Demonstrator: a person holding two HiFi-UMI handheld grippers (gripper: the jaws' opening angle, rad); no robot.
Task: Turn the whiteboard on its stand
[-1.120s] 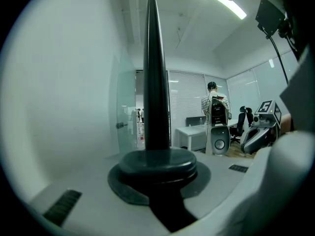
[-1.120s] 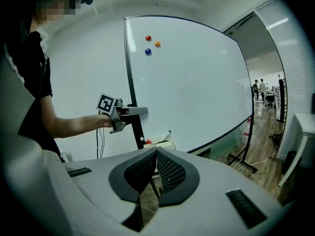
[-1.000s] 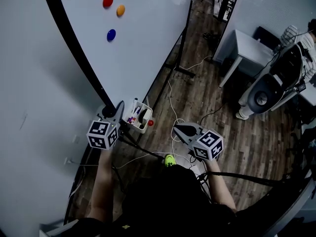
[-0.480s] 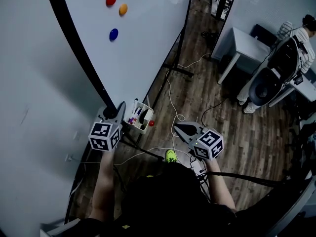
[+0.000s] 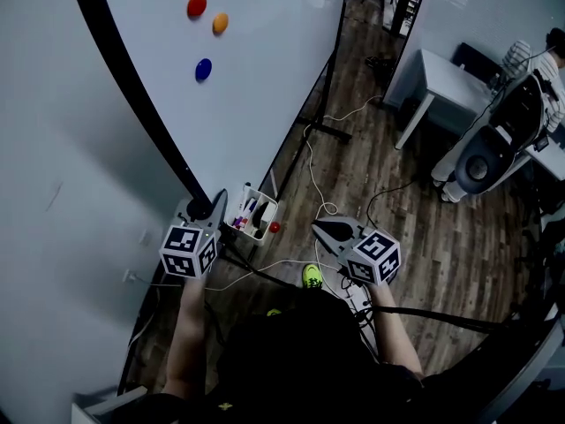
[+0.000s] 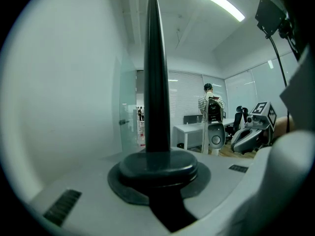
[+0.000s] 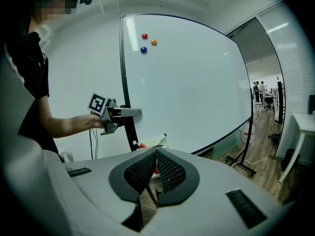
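Our left gripper [image 5: 212, 204] has its jaws clamped on the whiteboard's black frame [image 6: 157, 82], low on the board's left edge, just above the tray [image 5: 254, 218] of markers. Our right gripper [image 5: 325, 230] has its jaws together with nothing between them, held apart from the board over the floor [image 5: 371, 193].

The whiteboard [image 5: 256, 87] stands upright on its stand, on the wooden floor in front of us. Its face is white and unmarked, ringed by the thin dark frame. A red magnet [image 5: 196, 5], an orange magnet [image 5: 220, 23] and a blue magnet [image 5: 203, 69] sit near its top left corner. The stand's far foot [image 5: 328, 129] rests on the floor beside a white cable [image 5: 311, 170].
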